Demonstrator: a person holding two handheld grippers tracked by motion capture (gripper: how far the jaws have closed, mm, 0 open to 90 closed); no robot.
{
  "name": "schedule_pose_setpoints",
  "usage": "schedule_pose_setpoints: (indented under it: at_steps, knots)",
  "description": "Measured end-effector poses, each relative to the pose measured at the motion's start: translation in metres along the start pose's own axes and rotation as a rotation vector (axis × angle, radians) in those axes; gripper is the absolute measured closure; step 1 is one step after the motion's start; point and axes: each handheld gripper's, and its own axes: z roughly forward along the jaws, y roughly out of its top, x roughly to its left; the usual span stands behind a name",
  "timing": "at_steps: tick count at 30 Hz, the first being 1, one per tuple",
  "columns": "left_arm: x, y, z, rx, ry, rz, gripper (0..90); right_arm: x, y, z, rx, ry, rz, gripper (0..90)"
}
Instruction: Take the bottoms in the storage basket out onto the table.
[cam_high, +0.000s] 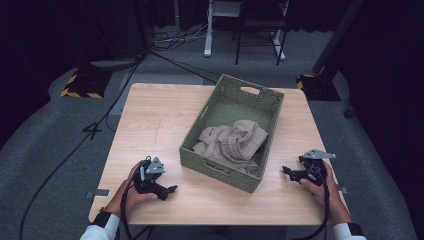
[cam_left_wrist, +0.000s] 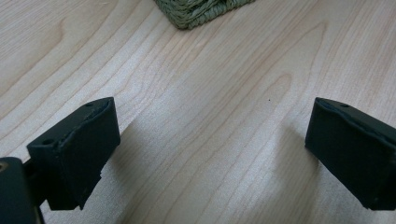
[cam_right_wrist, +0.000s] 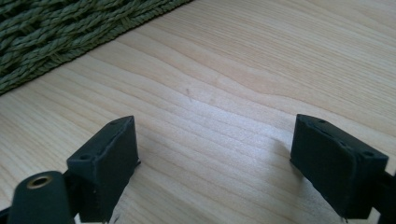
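The light wooden counter (cam_high: 160, 125) carries a green woven rectangular basket (cam_high: 200, 157) at centre, holding a crumpled beige knitted garment (cam_high: 232, 142). Left gripper (cam_high: 171, 190) and right gripper (cam_high: 286, 171) flank the basket (apart from it); fingers (cam_left_wrist: 77, 154) wide, holding nothing.

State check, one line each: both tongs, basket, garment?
Left tongs: open, nothing between them, low over the table.
Right tongs: open, nothing held, beside the basket.
Green woven basket: upright on the table, no lid.
Beige knit garment: crumpled inside the basket.
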Motion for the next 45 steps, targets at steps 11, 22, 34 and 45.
schedule_pose_setpoints:
  at_steps: [11,22,34,45]
  knots:
    - [0.0,0.0,0.0,0.0,0.0,0.0,3.5,-0.004,0.0,-0.005,0.027,0.035,-0.012,16.4]
    - [0.0,0.0,0.0,-0.001,0.002,-0.001,3.5,0.014,0.033,-0.039,-0.113,0.121,-0.047,19.5]
    - [0.0,0.0,0.0,0.0,0.002,-0.001,3.5,0.04,0.064,-0.064,-0.182,0.185,-0.153,24.5]
    - [0.0,0.0,0.0,0.0,0.002,-0.001,3.5,0.056,0.078,-0.072,-0.205,0.216,-0.201,23.7]
